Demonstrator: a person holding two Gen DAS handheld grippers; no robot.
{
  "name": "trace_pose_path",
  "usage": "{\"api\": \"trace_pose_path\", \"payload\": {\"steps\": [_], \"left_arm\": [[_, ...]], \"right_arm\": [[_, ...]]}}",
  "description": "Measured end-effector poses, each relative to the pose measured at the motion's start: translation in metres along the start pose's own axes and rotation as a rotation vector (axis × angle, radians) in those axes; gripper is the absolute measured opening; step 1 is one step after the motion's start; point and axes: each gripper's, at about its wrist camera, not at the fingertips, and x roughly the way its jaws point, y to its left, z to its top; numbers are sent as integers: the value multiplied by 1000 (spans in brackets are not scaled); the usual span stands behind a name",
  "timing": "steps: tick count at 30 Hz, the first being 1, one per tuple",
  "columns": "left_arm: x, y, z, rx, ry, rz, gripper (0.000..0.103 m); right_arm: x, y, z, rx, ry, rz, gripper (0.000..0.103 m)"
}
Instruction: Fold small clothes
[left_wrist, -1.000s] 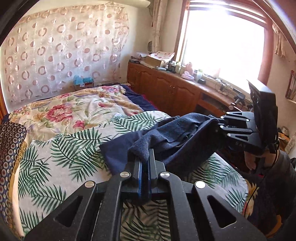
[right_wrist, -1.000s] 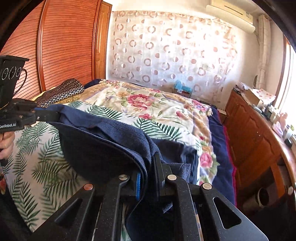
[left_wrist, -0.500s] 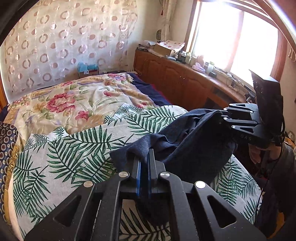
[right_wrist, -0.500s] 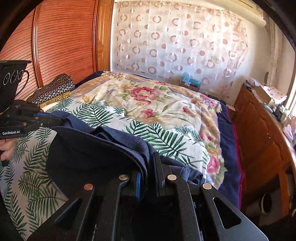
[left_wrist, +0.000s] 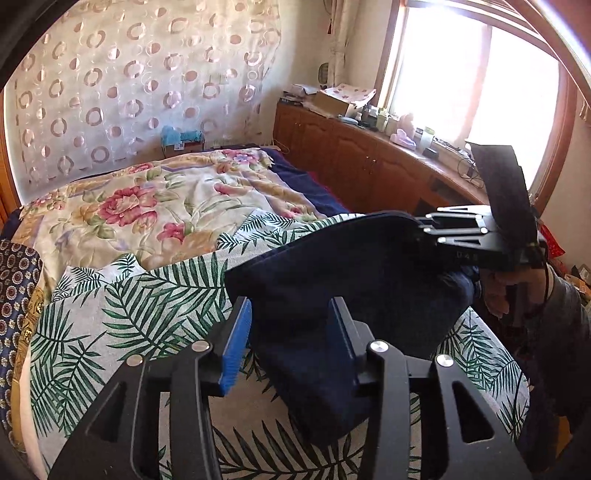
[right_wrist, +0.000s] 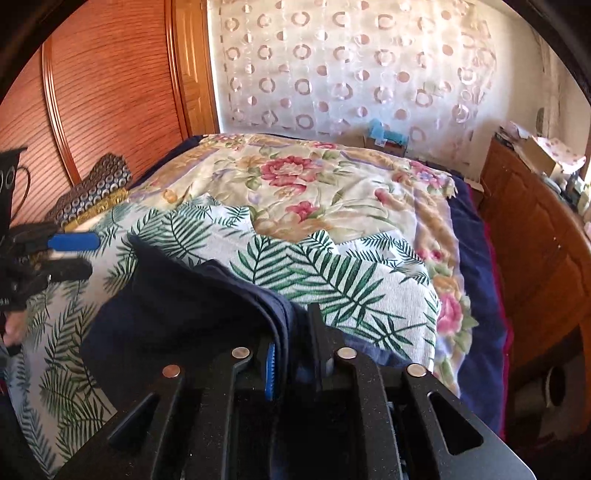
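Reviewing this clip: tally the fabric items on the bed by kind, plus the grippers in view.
Navy garment: 1
Palm-leaf sheet: 1
Floral quilt: 1
Patterned pillow: 1
Grippers: 2, the left gripper with jaws apart, the right gripper clamped on the garment
Total: 6

The left gripper (left_wrist: 288, 332) fingers (left_wrist: 236, 332) stand spread around the navy garment (left_wrist: 351, 280), whose far edge the right gripper (left_wrist: 424, 229) pinches.

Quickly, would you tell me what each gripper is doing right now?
Left gripper: open, fingers apart around the navy garment, not pinching.
Right gripper: shut on the navy garment.
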Motion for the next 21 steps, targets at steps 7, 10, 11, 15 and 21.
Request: {"api": "trace_pose_path", "payload": {"steps": [7, 10, 11, 15, 21], "left_arm": [[37, -6, -16, 5, 127, 7, 45], [47, -9, -26, 17, 155, 15, 45], [48, -9, -27, 18, 161, 18, 45], [51, -8, -30, 12, 169, 18, 45], [53, -11, -32, 29, 169, 25, 46]], "right_arm": [[-13, -8, 16, 46, -47, -68, 55], [-31, -16, 21, 79, -83, -144, 57], [-38, -20, 20, 91, -97, -181, 58], [-62, -28, 10, 150, -107, -191, 58], [-74, -1, -31, 103, -30, -132, 58]]}}
